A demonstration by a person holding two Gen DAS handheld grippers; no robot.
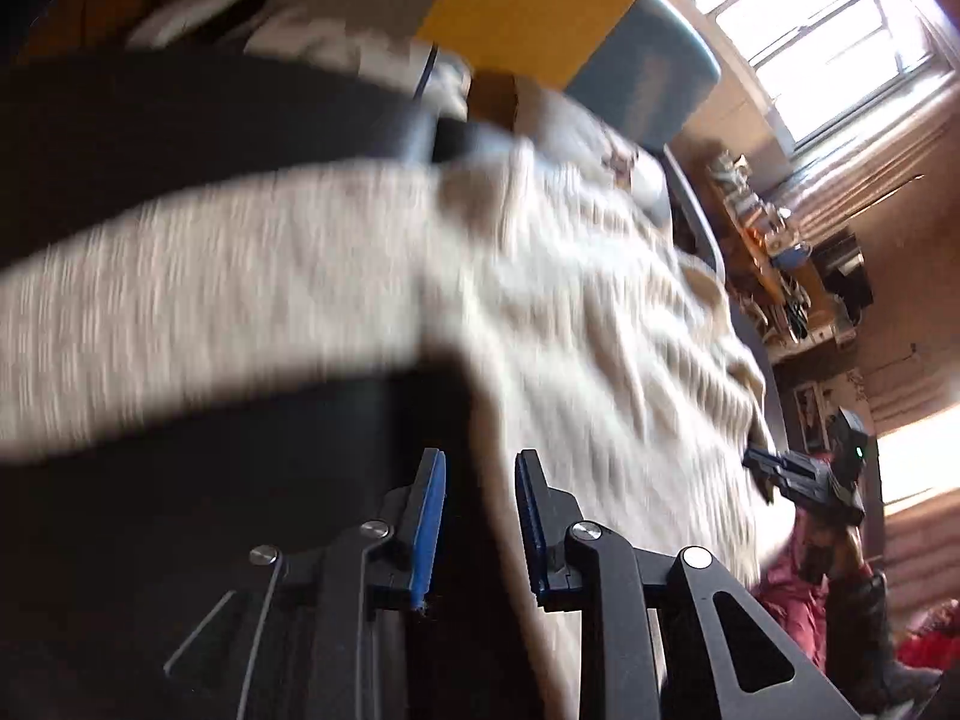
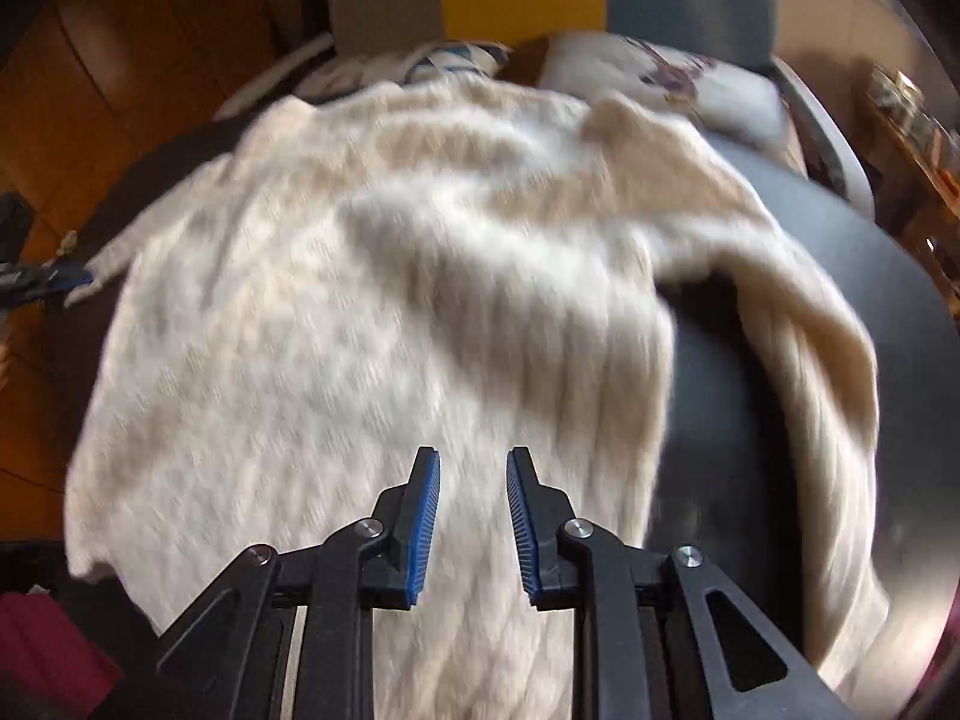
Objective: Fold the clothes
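Cream knit sweater [image 2: 372, 300] lying spread across a dark round desk [image 2: 840, 276].
Both hand-held grippers, left [image 1: 477, 468] and right [image 2: 473, 465], are hovering with jaws spread, gripping nothing.

A cream cable-knit sweater [image 2: 372, 312] lies spread front-down or front-up, unclear through blur, across a dark round table [image 2: 840, 276], one sleeve [image 2: 810, 372] folded alongside its body, the other stretched outward.

I see daylight glaring from the window [image 1: 822, 30]; motion blur smears the sweater [image 2: 360, 300], and fisheye bends the edges.
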